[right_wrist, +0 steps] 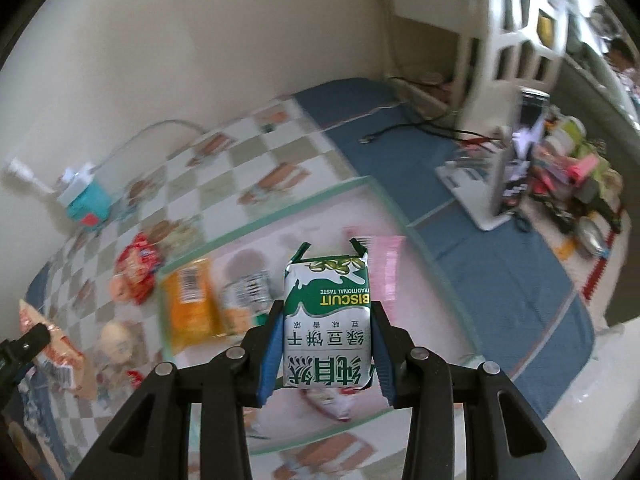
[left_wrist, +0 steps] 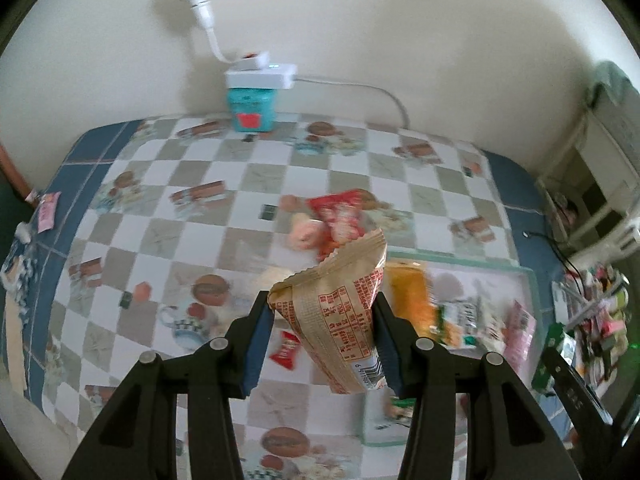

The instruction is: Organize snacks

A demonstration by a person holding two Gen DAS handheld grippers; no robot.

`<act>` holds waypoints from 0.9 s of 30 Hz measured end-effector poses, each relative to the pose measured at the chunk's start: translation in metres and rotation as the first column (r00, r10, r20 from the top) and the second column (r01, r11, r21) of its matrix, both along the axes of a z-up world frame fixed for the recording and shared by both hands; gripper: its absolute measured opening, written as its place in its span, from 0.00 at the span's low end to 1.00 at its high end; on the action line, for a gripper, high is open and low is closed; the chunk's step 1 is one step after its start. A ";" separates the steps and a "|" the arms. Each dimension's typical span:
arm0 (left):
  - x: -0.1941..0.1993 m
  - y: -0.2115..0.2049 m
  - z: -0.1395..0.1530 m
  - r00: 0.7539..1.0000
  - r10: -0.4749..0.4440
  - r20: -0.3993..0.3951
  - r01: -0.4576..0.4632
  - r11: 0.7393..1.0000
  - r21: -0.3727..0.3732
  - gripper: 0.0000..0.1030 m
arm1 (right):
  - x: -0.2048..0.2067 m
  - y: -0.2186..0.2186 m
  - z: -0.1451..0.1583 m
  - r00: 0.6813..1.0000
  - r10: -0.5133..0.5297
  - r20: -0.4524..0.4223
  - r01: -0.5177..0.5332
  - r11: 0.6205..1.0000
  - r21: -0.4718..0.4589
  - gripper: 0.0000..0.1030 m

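Snacks are being carried toward the tray [right_wrist: 280, 216], it seems: a tan packet [left_wrist: 340, 312] is being clamped in the left tongs [left_wrist: 324, 336], a biscuit pack [right_wrist: 326, 320] in the right tongs [right_wrist: 326, 344], directly above the tray, probably for dropping in.

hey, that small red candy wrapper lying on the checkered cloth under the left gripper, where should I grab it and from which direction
Judging from the left wrist view, the red candy lies flat on the tablecloth, with a plump middle and flared twisted ends. Come straight down from above and close across the middle, fingers on its two long sides. The left gripper first needs to release its beige snack packet.
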State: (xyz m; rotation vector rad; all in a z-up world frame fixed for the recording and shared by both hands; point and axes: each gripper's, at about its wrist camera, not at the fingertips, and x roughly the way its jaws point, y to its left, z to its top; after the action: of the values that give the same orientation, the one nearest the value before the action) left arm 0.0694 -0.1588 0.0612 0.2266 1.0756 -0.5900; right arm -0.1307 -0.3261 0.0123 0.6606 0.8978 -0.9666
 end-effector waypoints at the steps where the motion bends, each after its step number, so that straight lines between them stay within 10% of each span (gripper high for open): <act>1: -0.004 -0.004 0.000 1.000 -0.015 -0.002 0.015 1.000 -0.002 0.49 | -0.003 -0.003 -0.002 1.000 -0.007 -0.002 0.007 1.000 0.003 0.41; 27: -0.103 -0.105 -0.059 0.958 -0.285 -0.028 0.285 0.938 0.196 0.49 | -0.044 -0.040 -0.061 0.975 -0.130 -0.181 0.145 0.987 0.071 0.41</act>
State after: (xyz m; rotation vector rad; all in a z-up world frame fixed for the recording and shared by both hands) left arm -0.0340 -0.2635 0.0021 0.5643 1.1100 -0.7421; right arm -0.1743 -0.3665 -0.0482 0.7240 1.0637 -1.1291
